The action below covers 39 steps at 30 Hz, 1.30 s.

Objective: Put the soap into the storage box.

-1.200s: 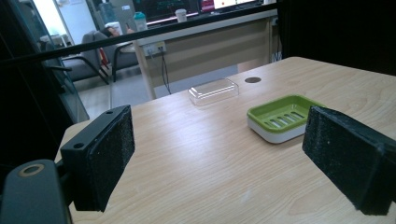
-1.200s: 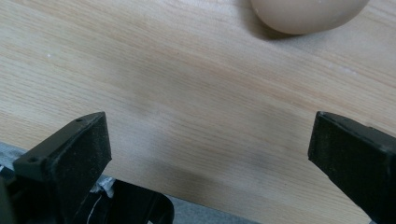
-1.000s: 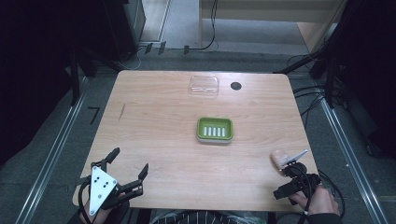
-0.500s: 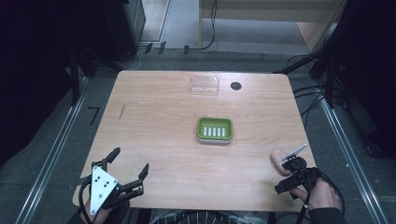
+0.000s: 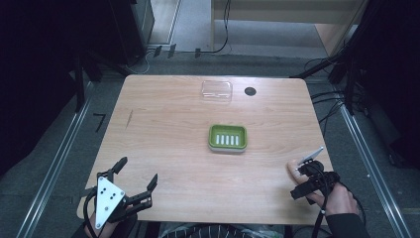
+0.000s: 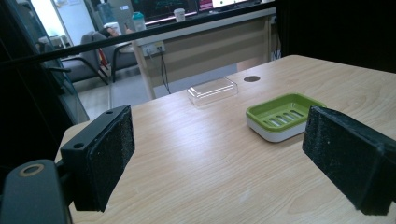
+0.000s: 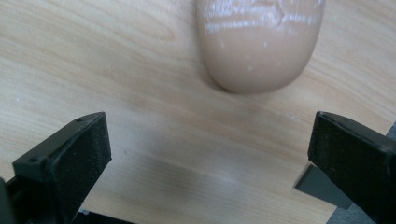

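Right gripper (image 5: 309,171): jaws spread wide, holding nothing, tilted down over the surface (image 5: 168,148) near its right front corner. Soap (image 7: 259,44): tan, rounded, lying on the wood just ahead of the jaws, not between them.

Left gripper (image 5: 136,183): jaws wide apart, holding nothing, at the left front corner.

Dish (image 5: 227,138): green, slotted, white base, mid-surface, well apart from both grippers.

Lid (image 5: 217,90): clear plastic, near the far edge, beside a dark round hole (image 5: 250,91).
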Tool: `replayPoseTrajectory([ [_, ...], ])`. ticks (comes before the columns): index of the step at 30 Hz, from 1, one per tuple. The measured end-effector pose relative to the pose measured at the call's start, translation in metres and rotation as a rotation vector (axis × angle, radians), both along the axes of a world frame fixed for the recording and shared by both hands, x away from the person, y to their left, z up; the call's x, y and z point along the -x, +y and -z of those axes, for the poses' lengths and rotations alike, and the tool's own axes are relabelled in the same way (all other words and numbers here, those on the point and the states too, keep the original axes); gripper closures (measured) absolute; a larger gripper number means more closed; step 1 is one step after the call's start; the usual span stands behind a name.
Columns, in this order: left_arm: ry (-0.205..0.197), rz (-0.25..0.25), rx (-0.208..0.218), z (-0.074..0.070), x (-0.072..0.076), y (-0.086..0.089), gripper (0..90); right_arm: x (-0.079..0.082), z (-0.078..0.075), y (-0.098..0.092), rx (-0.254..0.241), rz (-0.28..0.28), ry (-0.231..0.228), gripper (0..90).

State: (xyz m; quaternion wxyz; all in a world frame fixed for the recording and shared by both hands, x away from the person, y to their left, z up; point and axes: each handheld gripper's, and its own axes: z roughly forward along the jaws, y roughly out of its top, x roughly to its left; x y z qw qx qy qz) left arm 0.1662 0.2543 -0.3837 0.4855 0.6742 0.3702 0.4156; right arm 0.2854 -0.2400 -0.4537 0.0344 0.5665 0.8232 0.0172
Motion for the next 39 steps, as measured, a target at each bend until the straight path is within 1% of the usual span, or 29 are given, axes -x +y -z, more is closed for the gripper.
replayPoseTrajectory([
  [3, 0.000, -0.001, 0.000, 0.000, 0.000, 0.000, 9.6, -0.003, -0.001, 0.002, -0.002, -0.003, -0.001, 0.0],
  [4, 0.000, 0.000, 0.000, 0.000, 0.000, 0.000, 9.6, -0.007, -0.001, 0.003, 0.002, -0.015, -0.005, 0.0],
  [11, 0.001, -0.001, 0.001, 0.000, 0.000, 0.000, 9.6, -0.016, 0.000, 0.004, -0.005, -0.010, 0.001, 0.0],
  [12, 0.000, -0.001, 0.001, 0.000, 0.000, 0.000, 9.6, -0.019, 0.001, 0.004, -0.007, -0.019, -0.004, 0.0],
  [16, 0.000, 0.000, 0.001, 0.000, 0.000, 0.000, 9.6, -0.024, 0.000, 0.005, -0.008, -0.014, -0.003, 0.0],
  [22, 0.000, 0.000, 0.001, 0.000, 0.000, 0.000, 9.6, -0.034, 0.001, 0.007, -0.012, -0.034, -0.001, 0.0],
  [24, 0.001, 0.000, 0.002, 0.000, 0.000, 0.000, 9.6, -0.035, 0.001, 0.007, -0.013, -0.030, -0.002, 0.0],
  [28, 0.000, 0.000, 0.001, 0.000, 0.000, 0.000, 9.6, -0.042, 0.001, 0.006, -0.026, -0.049, -0.003, 0.0],
  [32, 0.000, -0.001, 0.001, 0.000, 0.000, 0.000, 9.6, -0.047, 0.004, 0.004, -0.029, -0.050, 0.011, 0.0],
  [39, 0.002, -0.002, 0.001, 0.000, 0.000, 0.000, 9.6, -0.055, 0.005, 0.002, -0.033, -0.055, 0.010, 0.0],
])
